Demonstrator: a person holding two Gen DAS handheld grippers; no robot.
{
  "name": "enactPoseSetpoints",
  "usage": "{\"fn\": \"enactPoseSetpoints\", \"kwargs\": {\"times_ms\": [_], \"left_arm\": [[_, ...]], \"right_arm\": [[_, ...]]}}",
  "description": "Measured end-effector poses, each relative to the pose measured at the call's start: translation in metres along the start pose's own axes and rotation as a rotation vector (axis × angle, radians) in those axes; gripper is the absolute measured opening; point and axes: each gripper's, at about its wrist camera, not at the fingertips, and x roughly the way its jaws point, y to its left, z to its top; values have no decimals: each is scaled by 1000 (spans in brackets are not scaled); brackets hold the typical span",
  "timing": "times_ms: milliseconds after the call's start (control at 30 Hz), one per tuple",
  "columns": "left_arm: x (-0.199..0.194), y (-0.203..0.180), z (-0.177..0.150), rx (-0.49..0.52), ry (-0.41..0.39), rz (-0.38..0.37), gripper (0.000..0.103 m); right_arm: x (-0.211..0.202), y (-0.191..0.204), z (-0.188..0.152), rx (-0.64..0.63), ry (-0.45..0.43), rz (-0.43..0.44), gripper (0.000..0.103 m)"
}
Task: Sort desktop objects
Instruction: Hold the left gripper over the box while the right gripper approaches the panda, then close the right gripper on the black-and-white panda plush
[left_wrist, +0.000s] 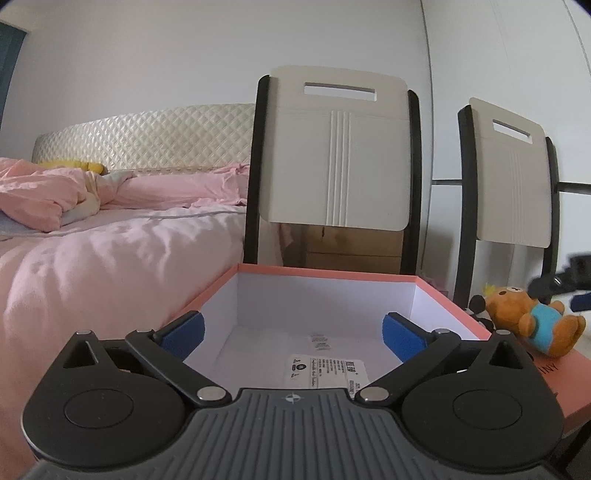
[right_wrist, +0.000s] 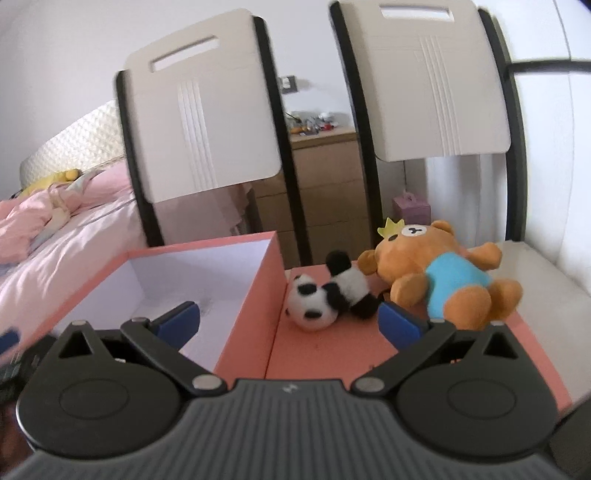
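An open pink box (left_wrist: 443, 295) with a white inside and a label on its floor sits right in front of my left gripper (left_wrist: 293, 334), which is open and empty over it. In the right wrist view the box (right_wrist: 251, 295) is at the left. A small panda plush (right_wrist: 325, 295) and a brown bear plush (right_wrist: 443, 273) in a blue shirt lie on the pink lid (right_wrist: 325, 354) beside it. My right gripper (right_wrist: 290, 323) is open and empty, just short of the panda. The bear also shows in the left wrist view (left_wrist: 532, 319).
Two white chair backs with black frames (left_wrist: 336, 155) (left_wrist: 517, 177) stand behind the box. A bed with pink bedding (left_wrist: 110, 240) is at the left. A wooden drawer unit (right_wrist: 325, 192) with small items on top stands behind the chairs.
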Motion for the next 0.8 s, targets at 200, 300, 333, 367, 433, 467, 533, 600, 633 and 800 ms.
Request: {"fn": "enactPoseSetpoints", "kwargs": {"times_ms": [200, 300, 333, 367, 433, 467, 533, 600, 633, 800], "left_arm": [[4, 3, -2, -15, 13, 18, 103], [5, 5, -4, -23, 19, 27, 103], [6, 5, -4, -26, 21, 29, 103], [7, 6, -5, -28, 23, 32, 103], [8, 5, -5, -32, 27, 40, 103], [9, 5, -5, -33, 29, 42, 103], [10, 5, -6, -31, 32, 45, 103], [10, 5, -6, -30, 33, 50, 103], [10, 6, -6, -33, 34, 51, 103], [11, 9, -6, -51, 41, 53, 103]], "right_arm": [[60, -22, 19, 107, 86, -38, 103], [85, -27, 23, 141, 90, -51, 102], [91, -29, 23, 155, 89, -52, 101], [97, -31, 23, 168, 87, -48, 96], [107, -35, 22, 182, 93, -47, 92], [112, -37, 21, 193, 101, -51, 87], [119, -39, 20, 212, 117, -48, 81], [125, -36, 19, 198, 118, -49, 76], [128, -33, 18, 173, 113, -54, 71], [138, -21, 16, 57, 96, -62, 61]]}}
